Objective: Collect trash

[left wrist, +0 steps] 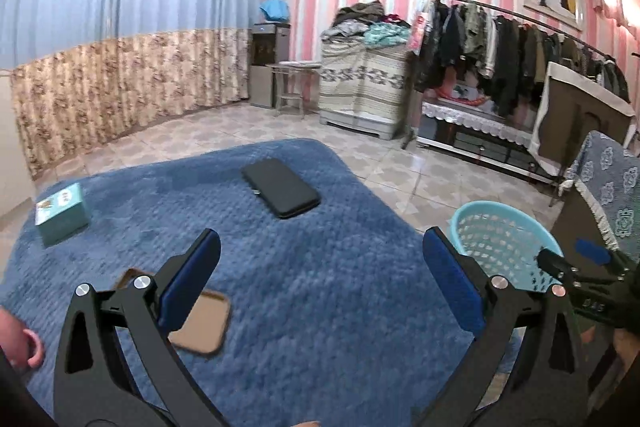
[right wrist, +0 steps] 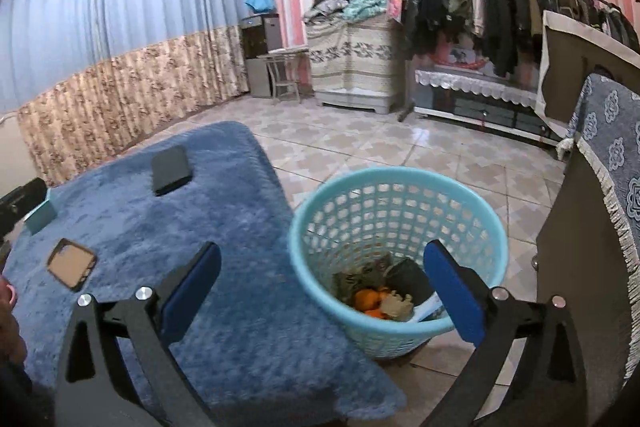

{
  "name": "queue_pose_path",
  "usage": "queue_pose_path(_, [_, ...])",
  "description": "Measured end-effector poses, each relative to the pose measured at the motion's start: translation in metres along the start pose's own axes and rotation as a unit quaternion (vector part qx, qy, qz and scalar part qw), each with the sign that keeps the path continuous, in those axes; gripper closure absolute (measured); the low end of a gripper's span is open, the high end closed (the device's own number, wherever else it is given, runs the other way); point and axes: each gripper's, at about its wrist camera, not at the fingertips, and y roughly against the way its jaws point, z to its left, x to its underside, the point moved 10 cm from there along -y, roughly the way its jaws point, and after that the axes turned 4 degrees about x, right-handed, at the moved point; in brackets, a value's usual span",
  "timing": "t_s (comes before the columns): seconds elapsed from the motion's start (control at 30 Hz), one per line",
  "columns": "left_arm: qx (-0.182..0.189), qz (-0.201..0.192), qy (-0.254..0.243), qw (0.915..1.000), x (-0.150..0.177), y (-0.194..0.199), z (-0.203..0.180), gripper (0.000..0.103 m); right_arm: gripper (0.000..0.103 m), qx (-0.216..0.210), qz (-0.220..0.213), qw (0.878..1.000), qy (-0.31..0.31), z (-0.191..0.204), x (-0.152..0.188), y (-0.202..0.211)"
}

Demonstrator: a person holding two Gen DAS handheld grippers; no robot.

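1. Both claws released, nothing held: left claw (left wrist: 320, 283) above the blue desk (left wrist: 320, 307), right claw (right wrist: 320, 291) at the basket (right wrist: 394, 251) rim.
2. Trash (right wrist: 380, 297) already inside the basket.
3. Risk: grabbing the black phone (left wrist: 280, 193), brown case (left wrist: 202, 325) or teal box (left wrist: 60, 213) as trash.
4. Risk: knocking the basket over.

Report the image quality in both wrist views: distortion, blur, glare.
Left wrist view: strong fisheye bending of the curtains, dark vignette corners, and the brown case near the fingers is smeared. Right wrist view: same barrel distortion, soft glare on the floor tiles, basket fairly sharp.
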Motion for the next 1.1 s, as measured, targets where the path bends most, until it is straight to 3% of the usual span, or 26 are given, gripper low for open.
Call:
queue_pose_path(0.43, [-0.032,-0.006,0.020,0.9993,0.018,0.041,0.028,0.005,0.004,-0.025,-0.024,0.999,0.018,0.037,0.011,0.038])
queue_pose_path(1.1, [-0.034,-0.020,0.024,0.9989,0.031,0.067,0.042,0.005,0.004,-0.048,-0.083,0.994,0.046,0.078,0.011,0.084])
